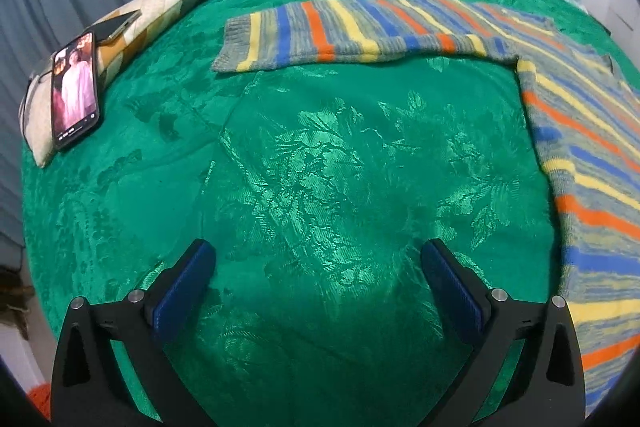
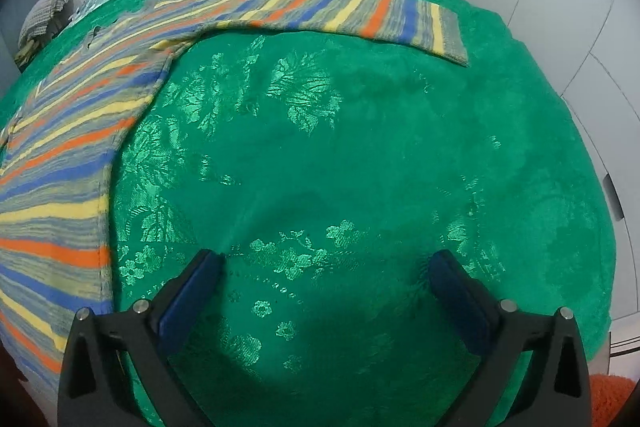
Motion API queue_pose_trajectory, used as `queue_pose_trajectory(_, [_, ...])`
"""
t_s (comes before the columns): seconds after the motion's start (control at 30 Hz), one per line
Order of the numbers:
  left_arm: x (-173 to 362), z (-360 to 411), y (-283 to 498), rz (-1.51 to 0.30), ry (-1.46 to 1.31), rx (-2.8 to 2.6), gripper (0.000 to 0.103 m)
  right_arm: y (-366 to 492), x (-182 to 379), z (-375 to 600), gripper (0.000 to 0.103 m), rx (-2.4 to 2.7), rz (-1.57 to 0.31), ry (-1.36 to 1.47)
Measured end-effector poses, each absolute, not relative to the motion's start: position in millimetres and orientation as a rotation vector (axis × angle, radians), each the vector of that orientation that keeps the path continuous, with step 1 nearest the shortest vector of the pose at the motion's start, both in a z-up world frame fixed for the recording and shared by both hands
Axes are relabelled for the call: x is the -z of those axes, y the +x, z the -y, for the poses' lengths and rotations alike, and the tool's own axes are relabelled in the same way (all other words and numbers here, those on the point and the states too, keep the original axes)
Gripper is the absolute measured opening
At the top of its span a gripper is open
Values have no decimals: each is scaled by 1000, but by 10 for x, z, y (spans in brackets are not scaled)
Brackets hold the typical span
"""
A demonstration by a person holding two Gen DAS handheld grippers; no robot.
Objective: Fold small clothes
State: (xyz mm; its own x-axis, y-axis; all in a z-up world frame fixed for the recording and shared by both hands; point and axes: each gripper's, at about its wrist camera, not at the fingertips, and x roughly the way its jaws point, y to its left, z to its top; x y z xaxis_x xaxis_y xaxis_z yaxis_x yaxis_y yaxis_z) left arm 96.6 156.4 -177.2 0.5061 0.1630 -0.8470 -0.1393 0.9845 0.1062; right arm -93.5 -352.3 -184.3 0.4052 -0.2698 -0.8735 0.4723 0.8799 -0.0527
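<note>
Striped knit sweater [image 1: 580, 131] on green bedspread [image 1: 320, 167]

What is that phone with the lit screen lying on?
The phone lies on a cream and tan patterned cushion, beside a second dark device. The cushion rests on the green bedspread; anything beneath the phone is hidden.

Striped sweater [image 1: 592, 163] body cut off by frame edges; phone [image 1: 75, 91] screen blurred.
</note>
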Motion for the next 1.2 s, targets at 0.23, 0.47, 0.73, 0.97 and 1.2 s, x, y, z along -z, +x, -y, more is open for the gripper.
queue_pose_trajectory(0.23, [1811, -1602, 1016, -1061, 17, -151, 102, -906, 1846, 3545, 103, 465, -1065, 220])
queue_pose_trajectory(0.47, [1825, -1598, 1035, -1071, 18, -147, 102, -901, 1858, 3545, 103, 461, -1069, 221])
queue_pose_trajectory(0.73, [1802, -1630, 981, -1033, -7, -143, 103, -906, 1835, 3520, 103, 474, -1055, 208])
queue_pose_trajectory(0.97, [1493, -1641, 835, -1004, -79, -95, 102, -964, 1713, 3505, 103, 484, -1028, 218])
queue_pose_trajectory(1.2, [1009, -1417, 521, -884, -96, 7, 102, -1126, 960, 4017, 103, 468, -705, 400])
